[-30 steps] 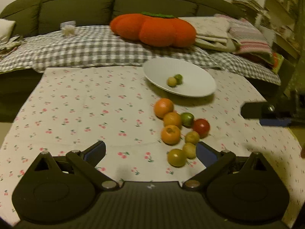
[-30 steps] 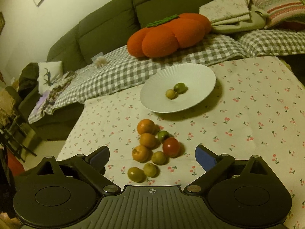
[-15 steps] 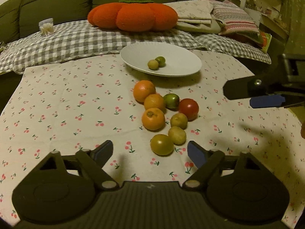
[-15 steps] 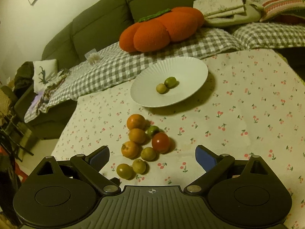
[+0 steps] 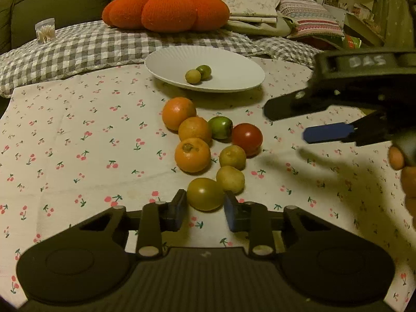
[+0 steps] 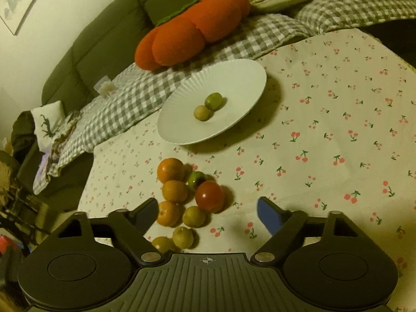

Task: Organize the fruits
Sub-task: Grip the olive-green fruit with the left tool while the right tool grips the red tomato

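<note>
On the cherry-print cloth lies a cluster of fruit: three oranges [image 5: 192,154], a green one [image 5: 220,127], a red tomato [image 5: 247,135] and two pale yellow ones [image 5: 230,179]. My left gripper [image 5: 205,210] is closing, both pads touching the nearest yellow-green fruit [image 5: 205,193]. A white plate [image 5: 228,63] behind the cluster holds two small green-yellow fruits [image 5: 197,74]. My right gripper [image 6: 208,214] hangs low over the cluster, jaws closing but still wide, the red tomato [image 6: 210,196] and neighbours between them untouched. From the left wrist view, the right gripper [image 5: 299,122] reaches in from the right.
An orange pumpkin cushion [image 5: 166,10] and folded cloths [image 5: 254,13] rest on a checked blanket [image 5: 78,46] over the sofa behind the table. A small clear box [image 5: 45,30] sits at the far left. Bare cloth [image 6: 338,130] lies right of the plate.
My left gripper came down and forward to the cluster and its jaws closed onto the nearest yellow-green fruit. My right gripper dropped closer to the fruit, rolled, and its jaws narrowed.
</note>
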Demonstrator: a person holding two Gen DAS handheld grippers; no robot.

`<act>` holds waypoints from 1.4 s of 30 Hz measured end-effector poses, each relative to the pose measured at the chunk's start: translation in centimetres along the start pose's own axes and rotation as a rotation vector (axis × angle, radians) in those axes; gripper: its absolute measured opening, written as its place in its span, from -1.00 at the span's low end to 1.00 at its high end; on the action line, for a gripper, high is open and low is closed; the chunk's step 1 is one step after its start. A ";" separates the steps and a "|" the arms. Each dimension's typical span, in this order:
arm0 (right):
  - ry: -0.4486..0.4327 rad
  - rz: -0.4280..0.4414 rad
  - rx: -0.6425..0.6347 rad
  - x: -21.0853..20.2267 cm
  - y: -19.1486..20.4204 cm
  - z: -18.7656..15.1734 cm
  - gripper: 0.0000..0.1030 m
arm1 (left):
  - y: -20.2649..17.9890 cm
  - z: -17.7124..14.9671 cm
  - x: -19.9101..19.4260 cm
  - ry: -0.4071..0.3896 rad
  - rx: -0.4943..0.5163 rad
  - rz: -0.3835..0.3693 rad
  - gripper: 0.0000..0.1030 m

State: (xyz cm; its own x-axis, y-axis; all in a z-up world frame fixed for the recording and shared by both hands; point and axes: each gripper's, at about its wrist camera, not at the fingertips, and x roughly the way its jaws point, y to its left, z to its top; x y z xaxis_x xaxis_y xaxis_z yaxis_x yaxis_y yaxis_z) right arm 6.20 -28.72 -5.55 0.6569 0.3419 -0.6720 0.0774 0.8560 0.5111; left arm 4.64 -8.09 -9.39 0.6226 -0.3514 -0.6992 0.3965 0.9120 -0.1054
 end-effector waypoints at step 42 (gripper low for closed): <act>0.006 -0.074 -0.111 3.6 2.4 -0.1 -0.37 | 1.6 1.4 -1.8 -0.039 -0.129 0.012 -0.46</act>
State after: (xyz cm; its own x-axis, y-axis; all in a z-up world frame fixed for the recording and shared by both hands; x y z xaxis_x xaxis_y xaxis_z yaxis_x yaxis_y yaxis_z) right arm 8.65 -25.40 -6.78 0.6475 0.2782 -0.7094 0.0421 0.9165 0.3978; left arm 5.10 -6.33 -7.26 0.6534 -0.3464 -0.6731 0.3006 0.9348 -0.1893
